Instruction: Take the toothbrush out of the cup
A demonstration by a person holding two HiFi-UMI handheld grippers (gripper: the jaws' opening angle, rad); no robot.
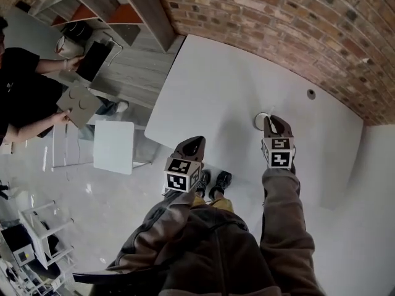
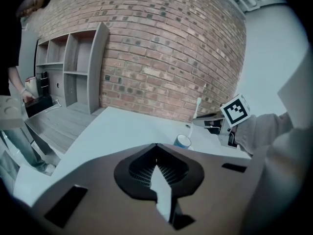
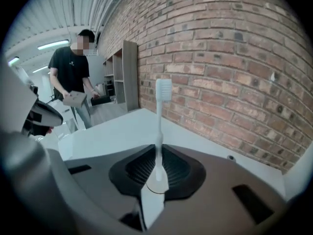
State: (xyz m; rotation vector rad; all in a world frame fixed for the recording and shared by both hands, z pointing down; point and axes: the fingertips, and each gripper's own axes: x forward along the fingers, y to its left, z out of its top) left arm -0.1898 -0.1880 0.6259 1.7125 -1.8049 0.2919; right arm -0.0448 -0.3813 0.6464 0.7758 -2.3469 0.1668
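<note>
A small blue cup stands on the white table; in the head view only its pale rim shows beside my right gripper. The white toothbrush stands upright, bristles up. My right gripper is shut on its handle, just above the cup's mouth. The left gripper view shows the toothbrush with its lower end at the cup's rim, held by the right gripper. My left gripper hovers over the table's near edge, to the cup's left, shut and empty.
A brick wall runs behind the table. The tabletop has a small round hole at the back right. A grey shelf unit, a white stool and a person holding a grey board are off to the left.
</note>
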